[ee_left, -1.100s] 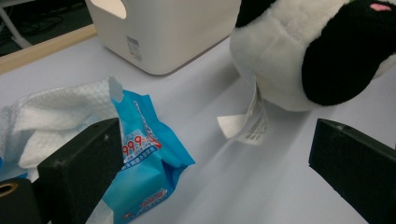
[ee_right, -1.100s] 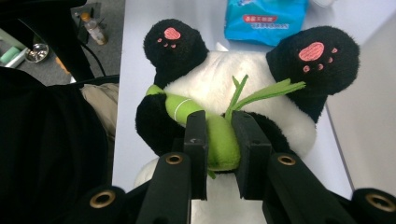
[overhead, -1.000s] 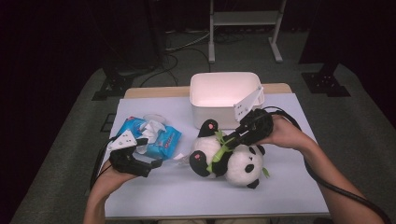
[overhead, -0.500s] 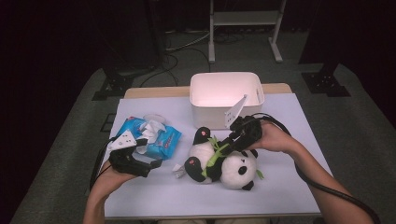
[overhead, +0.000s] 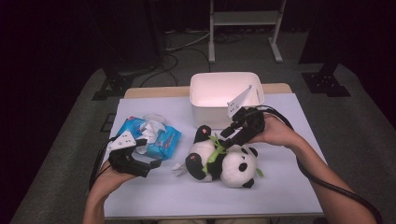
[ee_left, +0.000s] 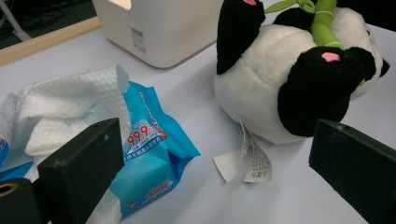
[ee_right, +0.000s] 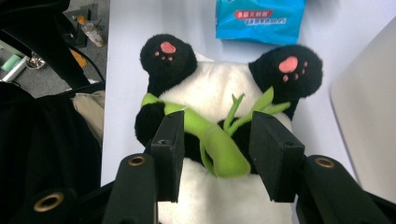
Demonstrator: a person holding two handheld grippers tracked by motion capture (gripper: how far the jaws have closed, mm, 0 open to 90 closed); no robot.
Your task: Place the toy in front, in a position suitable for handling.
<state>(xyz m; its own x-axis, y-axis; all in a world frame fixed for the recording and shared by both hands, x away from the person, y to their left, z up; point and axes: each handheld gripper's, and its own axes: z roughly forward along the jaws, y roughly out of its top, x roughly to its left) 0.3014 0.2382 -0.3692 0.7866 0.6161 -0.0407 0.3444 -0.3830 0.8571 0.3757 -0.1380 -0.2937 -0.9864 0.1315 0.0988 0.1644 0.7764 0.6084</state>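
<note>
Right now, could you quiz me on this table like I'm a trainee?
1. True or false: the panda toy lies inside the white bin.
2. What green thing sits between the right gripper and its jaws? A) bamboo sprig B) ribbon C) pen
3. Which item lies nearest the left gripper?

Key:
1. False; it lies on the table in front of the bin.
2. A; the jaws have just been opening and no longer press it.
3. The blue wipes pack.
</note>
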